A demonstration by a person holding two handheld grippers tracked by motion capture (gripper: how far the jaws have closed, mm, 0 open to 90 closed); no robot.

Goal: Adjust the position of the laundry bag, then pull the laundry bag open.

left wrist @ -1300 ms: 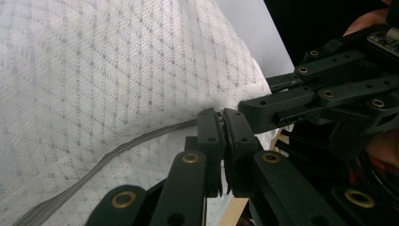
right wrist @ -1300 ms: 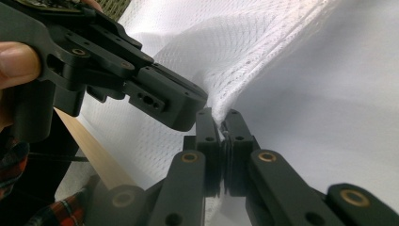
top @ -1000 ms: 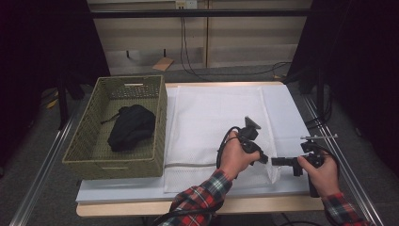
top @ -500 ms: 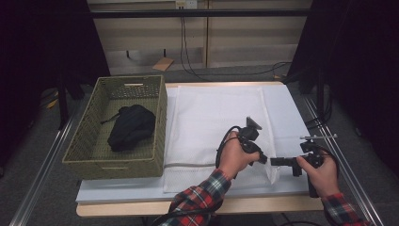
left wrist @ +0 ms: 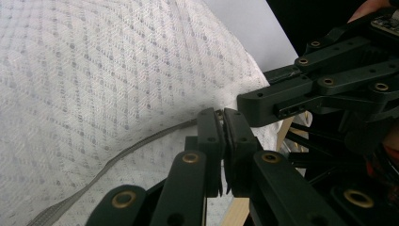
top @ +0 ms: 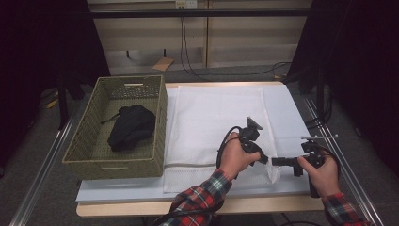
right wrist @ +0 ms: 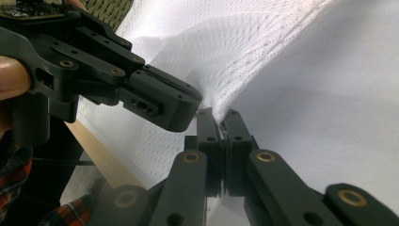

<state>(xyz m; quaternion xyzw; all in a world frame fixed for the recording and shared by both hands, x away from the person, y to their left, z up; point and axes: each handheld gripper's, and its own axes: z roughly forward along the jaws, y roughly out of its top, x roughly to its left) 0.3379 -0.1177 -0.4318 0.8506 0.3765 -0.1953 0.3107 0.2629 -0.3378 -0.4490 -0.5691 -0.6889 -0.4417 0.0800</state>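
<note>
A white mesh cloth (top: 216, 117) lies spread on the table, with a grey band (top: 188, 165) running near its front edge. Its near right corner is pinched up off the table. My left gripper (top: 265, 159) and my right gripper (top: 274, 161) meet tip to tip there. In the left gripper view, my left gripper (left wrist: 222, 113) is shut on the cloth (left wrist: 117, 70) by the grey band (left wrist: 117, 155), with the right gripper (left wrist: 249, 101) just beside it. In the right gripper view, my right gripper (right wrist: 220, 115) is shut on a bunched fold of the cloth (right wrist: 235, 52).
A woven basket (top: 84, 155) stands at the table's left and holds a black garment (top: 131, 127). Bare table surface (top: 287, 108) shows to the right of the cloth. A metal rail (top: 339, 160) runs along the right edge. Cables lie on the floor behind the table.
</note>
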